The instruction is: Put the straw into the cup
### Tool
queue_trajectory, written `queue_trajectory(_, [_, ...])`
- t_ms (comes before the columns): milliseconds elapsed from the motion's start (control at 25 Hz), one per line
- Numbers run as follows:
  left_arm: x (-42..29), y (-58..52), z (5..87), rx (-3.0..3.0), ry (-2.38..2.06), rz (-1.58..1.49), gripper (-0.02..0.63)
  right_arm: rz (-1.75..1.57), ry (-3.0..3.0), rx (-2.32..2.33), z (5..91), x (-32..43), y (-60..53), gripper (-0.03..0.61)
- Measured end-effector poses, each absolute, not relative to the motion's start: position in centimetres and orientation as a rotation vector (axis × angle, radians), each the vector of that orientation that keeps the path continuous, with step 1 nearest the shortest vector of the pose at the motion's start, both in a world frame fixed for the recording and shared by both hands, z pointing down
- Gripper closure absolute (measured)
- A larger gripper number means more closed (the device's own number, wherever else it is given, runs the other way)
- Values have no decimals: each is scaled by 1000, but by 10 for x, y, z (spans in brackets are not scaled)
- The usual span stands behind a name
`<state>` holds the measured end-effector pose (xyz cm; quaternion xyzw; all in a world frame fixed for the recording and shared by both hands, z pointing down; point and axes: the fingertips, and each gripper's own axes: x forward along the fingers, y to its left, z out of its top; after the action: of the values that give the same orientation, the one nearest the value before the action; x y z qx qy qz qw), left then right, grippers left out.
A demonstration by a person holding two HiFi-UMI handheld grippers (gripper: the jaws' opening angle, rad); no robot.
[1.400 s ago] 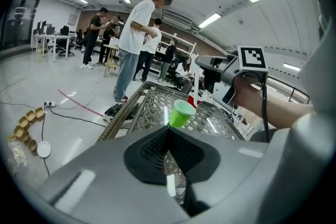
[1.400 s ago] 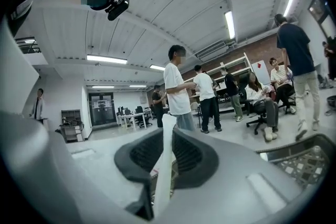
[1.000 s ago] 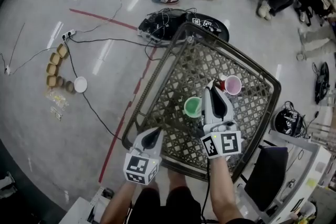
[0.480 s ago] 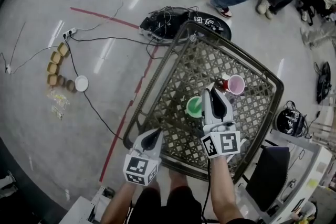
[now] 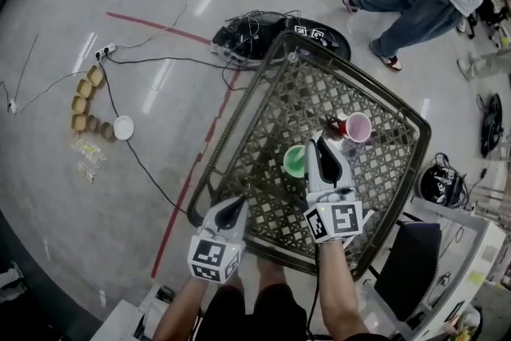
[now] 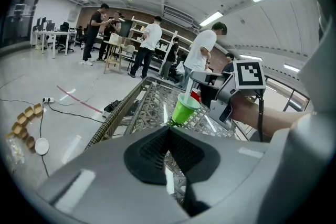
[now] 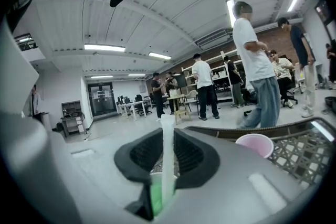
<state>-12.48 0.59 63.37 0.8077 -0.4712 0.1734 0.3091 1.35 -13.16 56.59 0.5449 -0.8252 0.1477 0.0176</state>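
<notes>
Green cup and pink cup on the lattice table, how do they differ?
The green cup stands close in front of the right gripper; the pink cup stands farther away, to its right. The green cup has the lower end of the white straw in it, pinched between that gripper's fingers; the pink cup holds no straw. Both sit mouth up on the lattice table.

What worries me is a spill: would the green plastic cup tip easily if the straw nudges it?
Likely tippy: the green plastic cup tapers to a narrow base and stands on an open metal lattice table. Likely light, since it seems empty. The white straw in the right tongs looks stiff enough to shove it.
</notes>
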Motion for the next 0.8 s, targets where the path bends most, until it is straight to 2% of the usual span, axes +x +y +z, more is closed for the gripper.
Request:
queue_trajectory(240, [-127, 10, 630, 2135, -1250, 456, 607, 442, -2566, 1668, 562, 11, -130, 498])
queue_trajectory(480, [-124, 12, 619, 2150, -1254, 447, 607, 446, -2581, 1687, 548, 17, -126, 426])
queue_trajectory(800, [-119, 9, 592, 2185, -1257, 436, 607, 452, -2583, 1656, 526, 22, -114, 423])
